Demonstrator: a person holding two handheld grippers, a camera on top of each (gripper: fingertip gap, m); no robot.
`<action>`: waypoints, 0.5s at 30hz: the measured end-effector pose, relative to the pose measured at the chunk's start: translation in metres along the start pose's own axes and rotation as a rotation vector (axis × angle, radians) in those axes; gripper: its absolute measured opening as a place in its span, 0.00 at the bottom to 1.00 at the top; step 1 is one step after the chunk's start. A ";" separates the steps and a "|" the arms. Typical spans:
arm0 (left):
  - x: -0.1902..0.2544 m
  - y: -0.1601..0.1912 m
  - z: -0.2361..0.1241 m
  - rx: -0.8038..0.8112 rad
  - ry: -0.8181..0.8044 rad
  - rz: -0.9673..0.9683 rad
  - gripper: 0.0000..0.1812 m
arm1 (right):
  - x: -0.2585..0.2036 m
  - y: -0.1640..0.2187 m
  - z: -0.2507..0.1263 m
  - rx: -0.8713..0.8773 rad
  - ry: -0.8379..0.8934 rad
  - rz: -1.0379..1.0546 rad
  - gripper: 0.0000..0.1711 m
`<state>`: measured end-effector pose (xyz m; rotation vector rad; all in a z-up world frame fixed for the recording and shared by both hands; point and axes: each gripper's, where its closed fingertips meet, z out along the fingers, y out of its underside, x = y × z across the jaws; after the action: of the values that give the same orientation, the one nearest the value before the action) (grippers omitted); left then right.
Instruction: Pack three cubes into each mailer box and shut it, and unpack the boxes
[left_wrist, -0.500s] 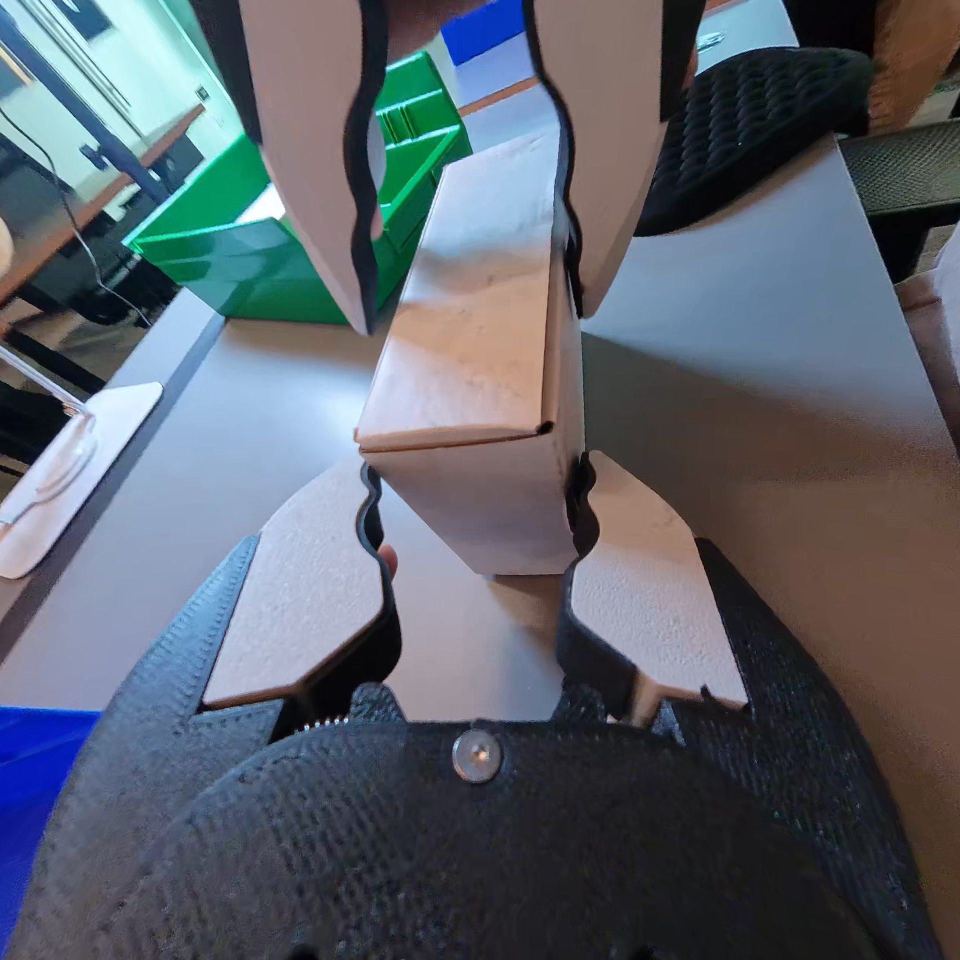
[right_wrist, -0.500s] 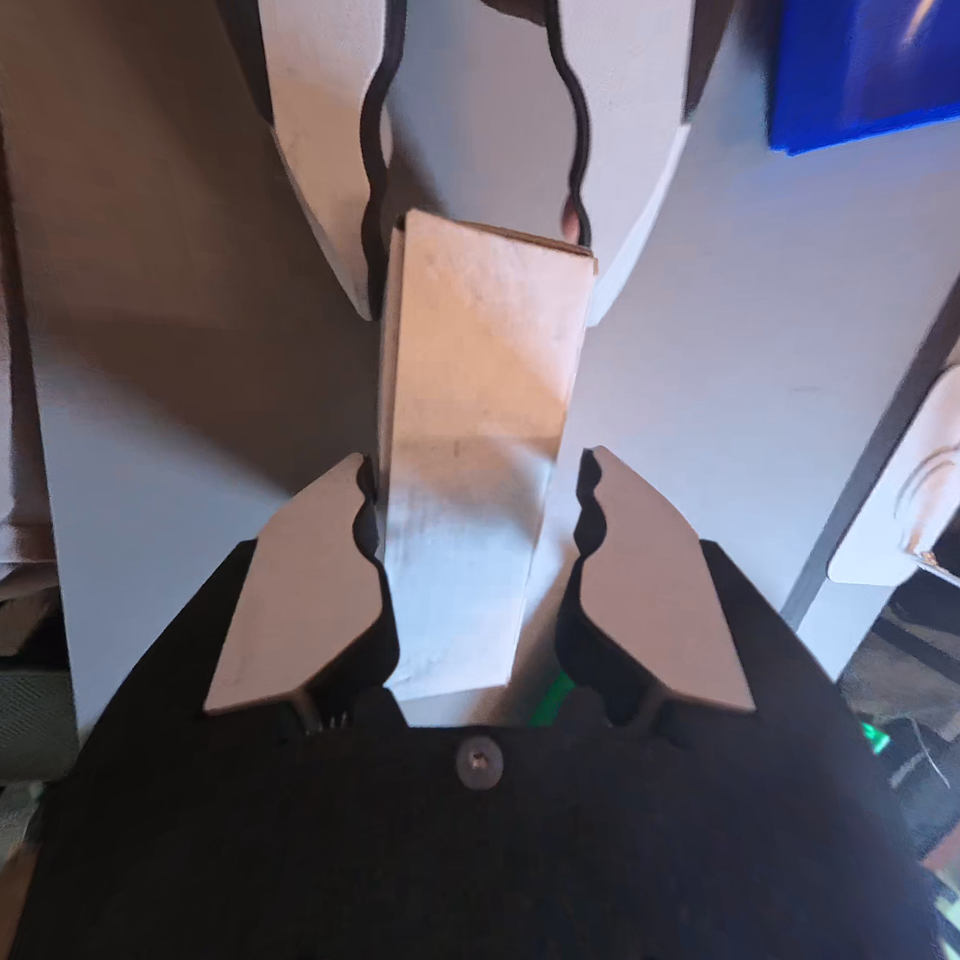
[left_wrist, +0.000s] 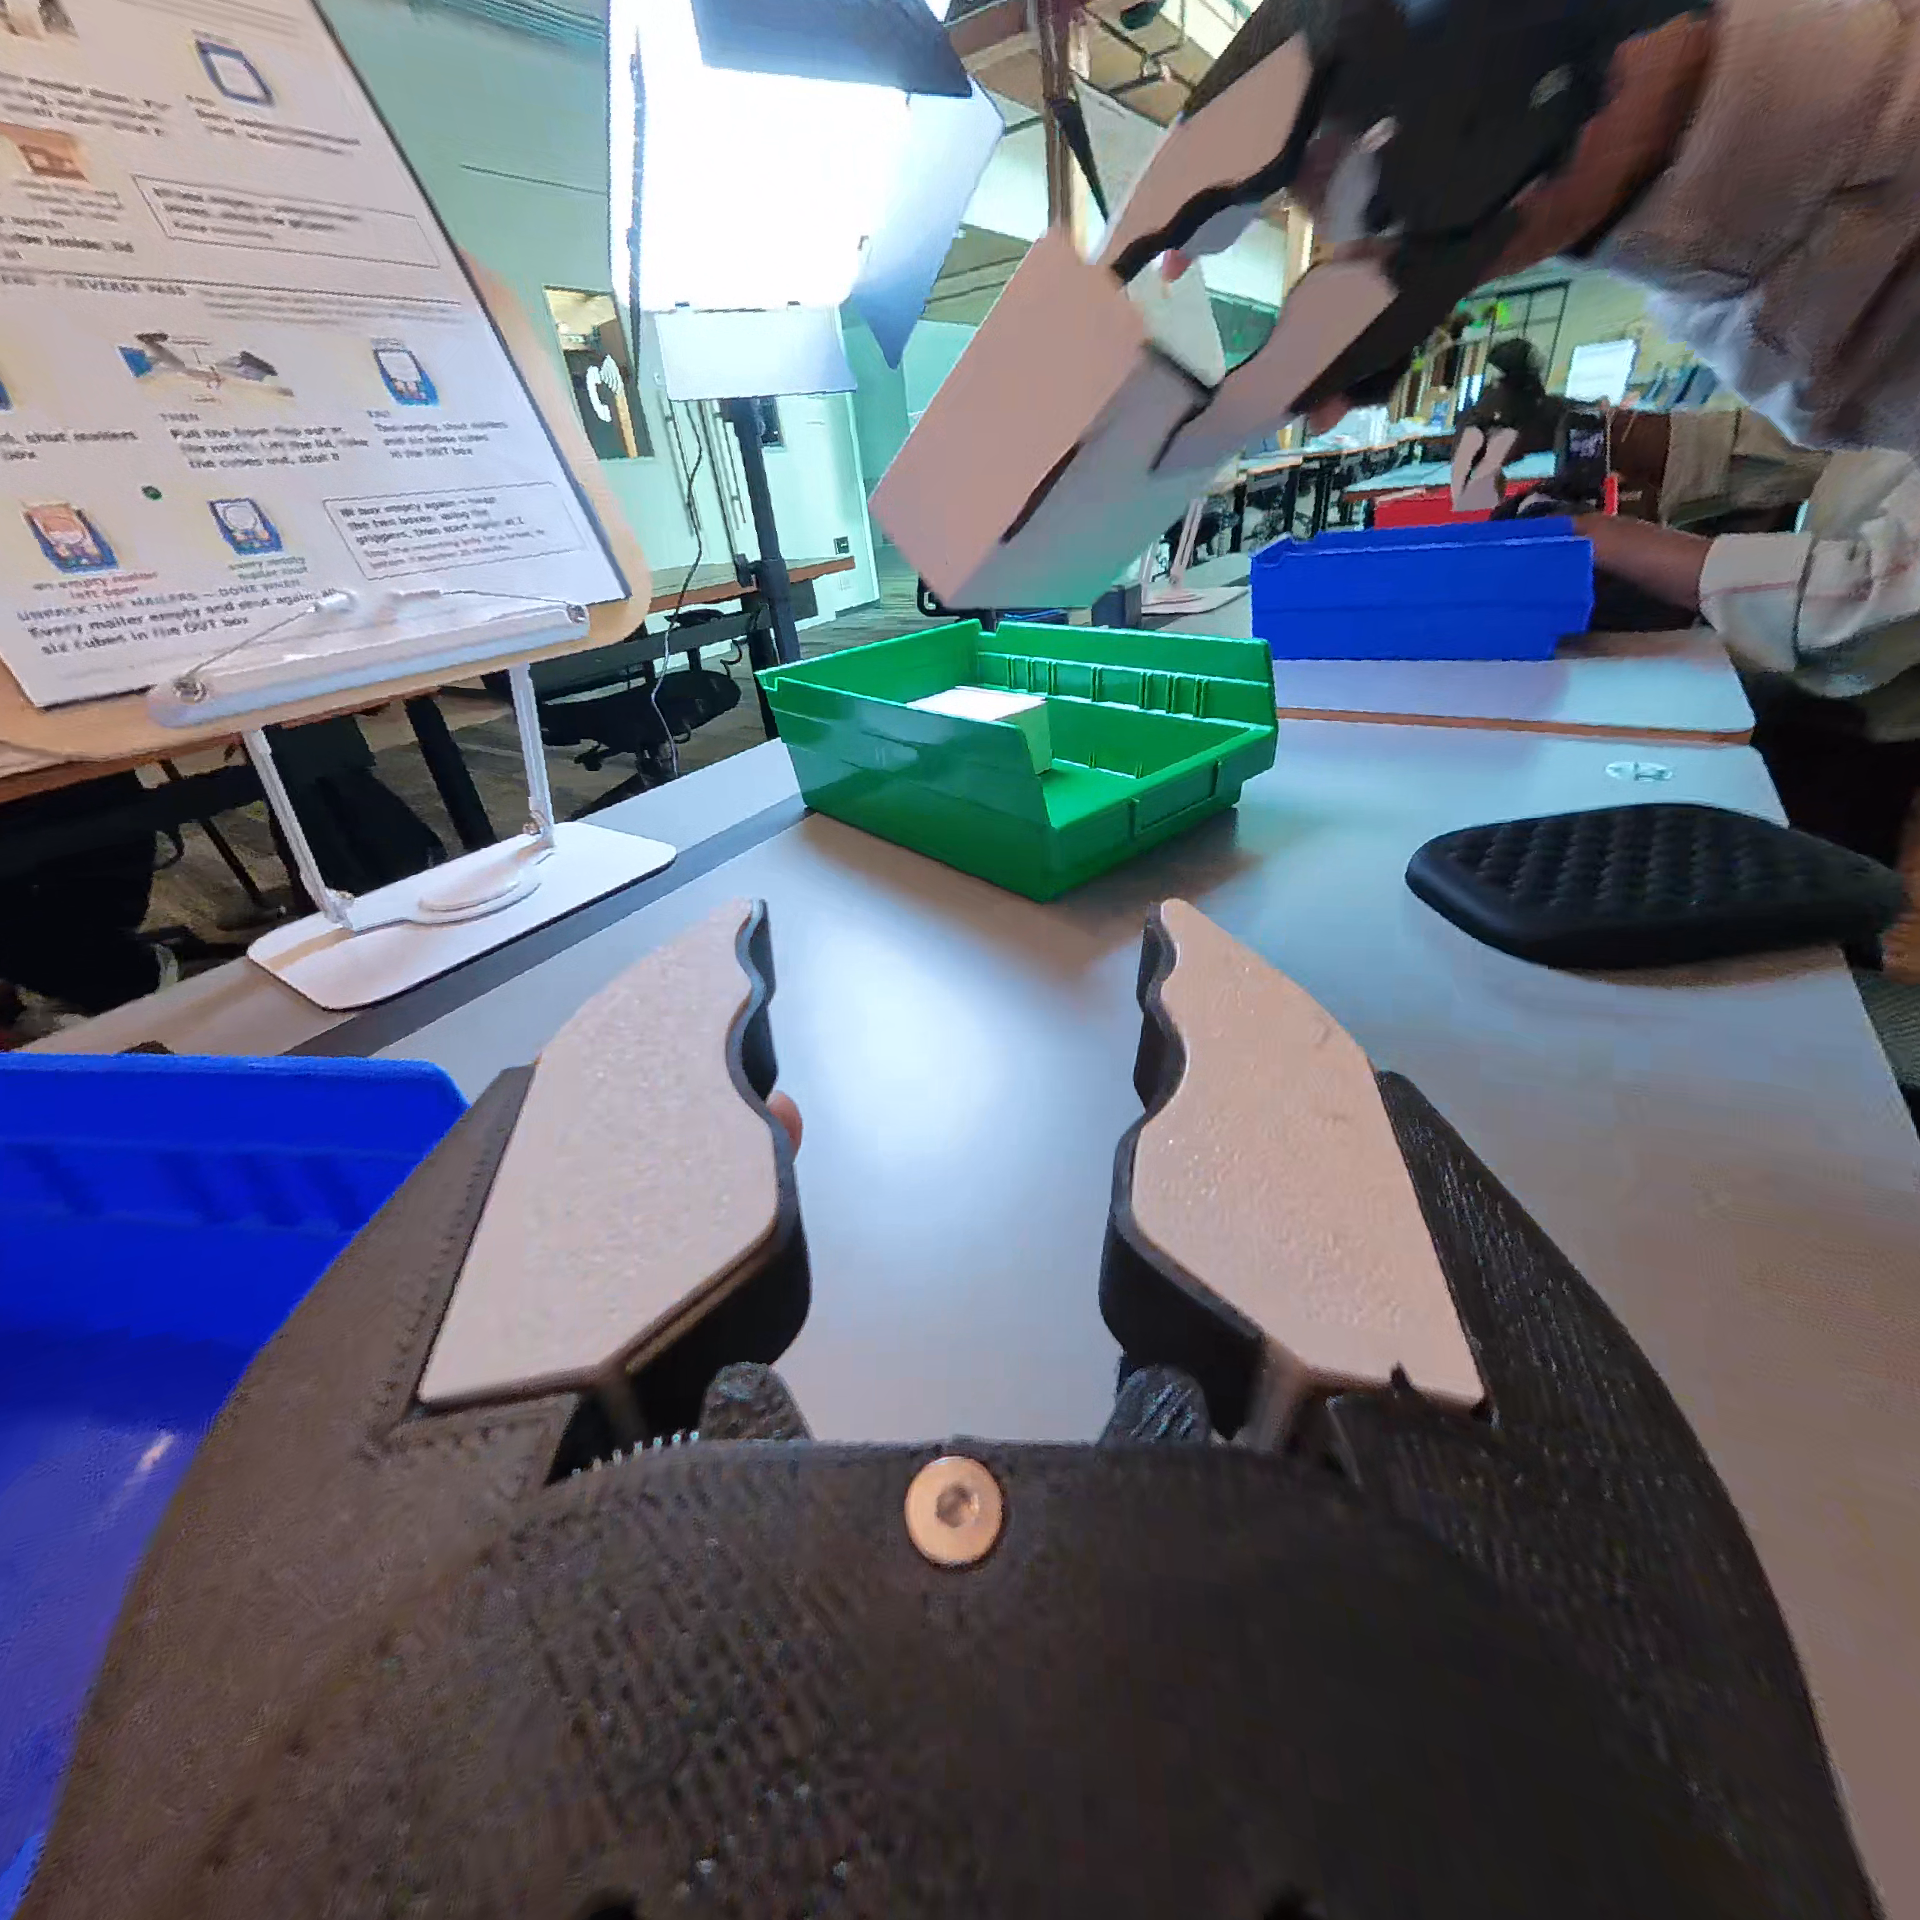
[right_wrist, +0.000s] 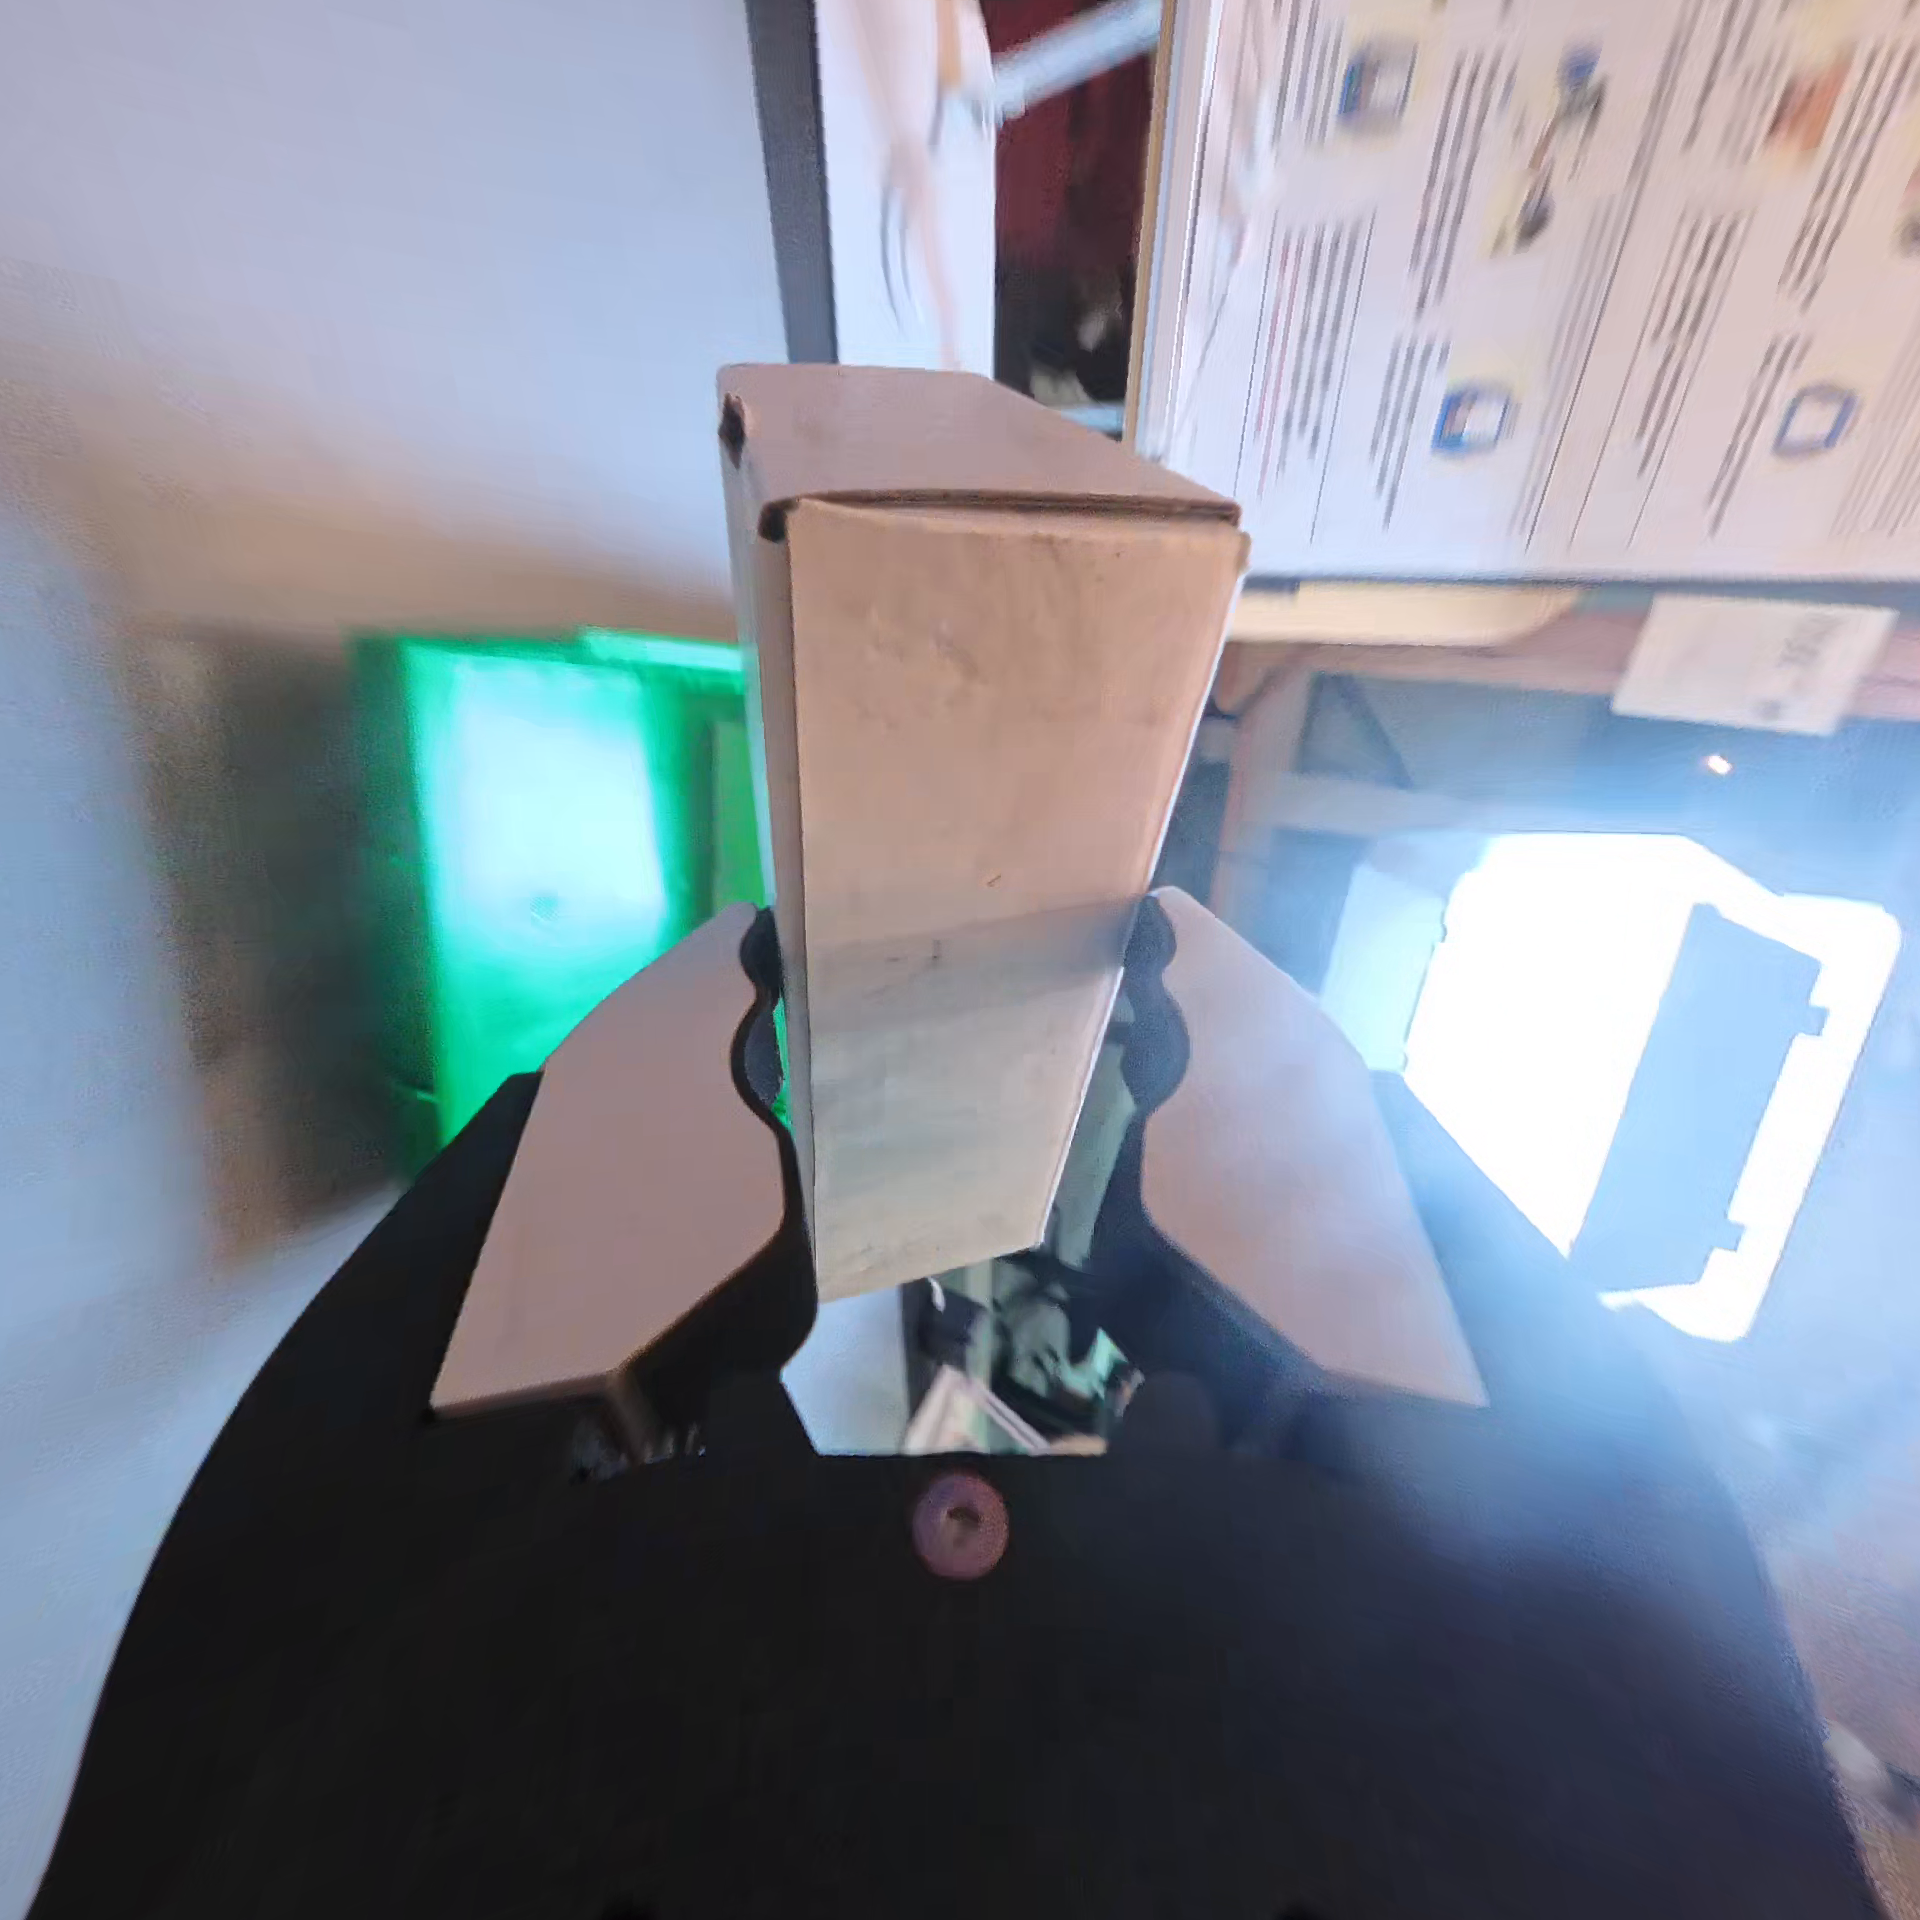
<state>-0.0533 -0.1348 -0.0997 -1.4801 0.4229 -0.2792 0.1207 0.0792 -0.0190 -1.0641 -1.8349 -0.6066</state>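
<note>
My right gripper (right_wrist: 951, 920) is shut on a closed white mailer box (right_wrist: 987, 748) and holds it in the air. In the left wrist view the same box (left_wrist: 1039, 457) hangs tilted above the green bin (left_wrist: 1039, 821), gripped by the right gripper (left_wrist: 1216, 343). A second white mailer box (left_wrist: 982, 707) lies inside the green bin. My left gripper (left_wrist: 956, 925) is open and empty, low over the grey table (left_wrist: 966, 1091). No cubes are in view.
A blue bin (left_wrist: 156, 1226) sits at my near left and another blue bin (left_wrist: 1423, 587) at the far right. An instruction sheet on a white stand (left_wrist: 270, 343) is at left. A black mesh pad (left_wrist: 1652, 883) lies at right. A person's sleeve (left_wrist: 1818, 582) is at far right. One gripper's finger ends stand about 30 cm off the other's.
My left gripper has let go of the mailer box and drawn back. My right gripper has closed on the box and lifted it off the table to above the green bin.
</note>
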 end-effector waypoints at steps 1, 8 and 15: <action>0.004 0.001 0.000 -0.006 0.003 0.030 0.37 | -0.005 0.017 0.018 -0.049 0.026 -0.030 0.38; 0.011 0.015 0.004 -0.054 0.013 0.067 0.37 | -0.034 0.095 0.104 -0.194 0.154 0.012 0.37; 0.008 0.027 0.010 -0.101 0.009 0.058 0.36 | -0.030 0.101 0.082 -0.268 0.175 0.071 0.13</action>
<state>-0.0437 -0.1272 -0.1269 -1.5632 0.4924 -0.2217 0.1765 0.1793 -0.0863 -1.2052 -1.5881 -0.8927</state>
